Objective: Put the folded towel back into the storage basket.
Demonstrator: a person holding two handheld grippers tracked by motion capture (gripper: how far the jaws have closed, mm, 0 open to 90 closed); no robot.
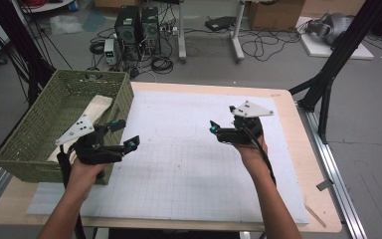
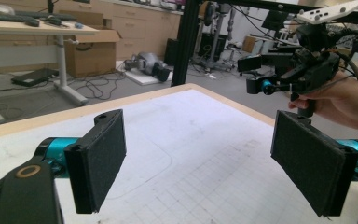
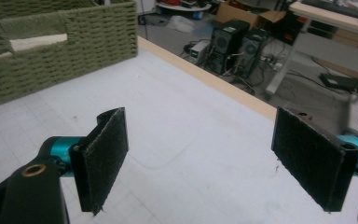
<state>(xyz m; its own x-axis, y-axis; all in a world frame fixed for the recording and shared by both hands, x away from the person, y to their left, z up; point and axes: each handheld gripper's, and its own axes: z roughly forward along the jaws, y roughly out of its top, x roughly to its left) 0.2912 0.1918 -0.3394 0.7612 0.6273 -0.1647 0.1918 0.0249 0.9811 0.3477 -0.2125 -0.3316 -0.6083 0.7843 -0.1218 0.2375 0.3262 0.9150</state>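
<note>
My left gripper [image 1: 125,134] hovers open over the left part of the white gridded mat [image 1: 189,164], just beside a green woven basket [image 1: 124,94]. Its pads [image 2: 98,158] stand wide apart with nothing between them. My right gripper [image 1: 221,122] is held open above the mat's middle right, pointing left. In the right gripper view its pads [image 3: 103,156] are also wide apart and empty, aimed toward the basket [image 3: 51,56]. A cream folded cloth [image 1: 99,107] lies inside the basket. The left gripper view shows the right gripper [image 2: 254,74] farther off, in a hand.
The mat covers most of a wooden table [image 1: 286,107]. On the floor beyond the far edge stand two computer towers [image 1: 137,25], cables and a desk leg [image 1: 236,35]. A black frame post [image 1: 335,59] rises at the right.
</note>
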